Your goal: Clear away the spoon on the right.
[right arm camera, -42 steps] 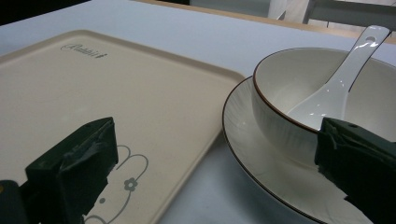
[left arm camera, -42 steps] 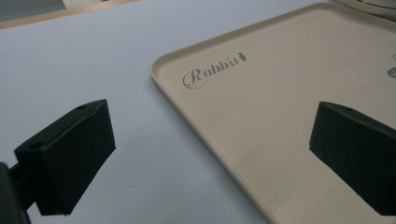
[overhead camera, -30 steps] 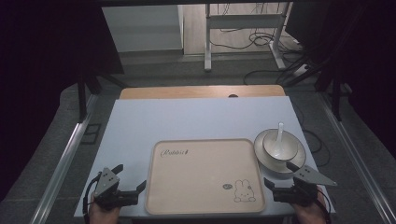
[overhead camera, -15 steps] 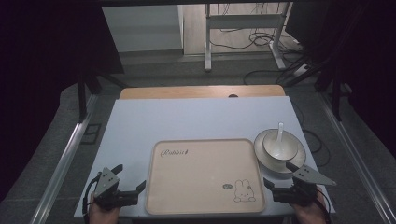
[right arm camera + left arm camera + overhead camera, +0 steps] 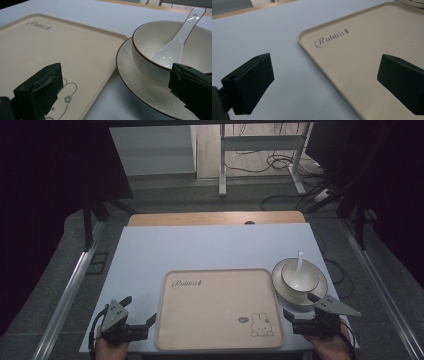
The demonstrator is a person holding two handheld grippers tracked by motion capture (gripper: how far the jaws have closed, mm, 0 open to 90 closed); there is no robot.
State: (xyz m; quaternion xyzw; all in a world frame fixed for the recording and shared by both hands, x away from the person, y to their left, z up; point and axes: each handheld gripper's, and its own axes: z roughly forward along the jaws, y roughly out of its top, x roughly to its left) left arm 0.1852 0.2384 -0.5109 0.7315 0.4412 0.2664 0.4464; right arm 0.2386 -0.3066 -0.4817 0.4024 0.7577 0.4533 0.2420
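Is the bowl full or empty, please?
Empty, except for a spoon. The bowl shows its bare white inside in the right gripper view; the spoon leans on its rim. The bowl stands on a plate.

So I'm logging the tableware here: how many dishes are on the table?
2: a plate right of the tray, and a bowl sitting on that plate, holding a spoon.

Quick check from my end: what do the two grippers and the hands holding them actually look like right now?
Both are black, two-jawed tools. The left gripper has a small grey three-cornered plate on top and a dark cable looping beside the hand. The right gripper carries a longer, pointed grey plate. In the gripper views the jaws are blocky black pads with small holes near their tips. No sleeves are visible.
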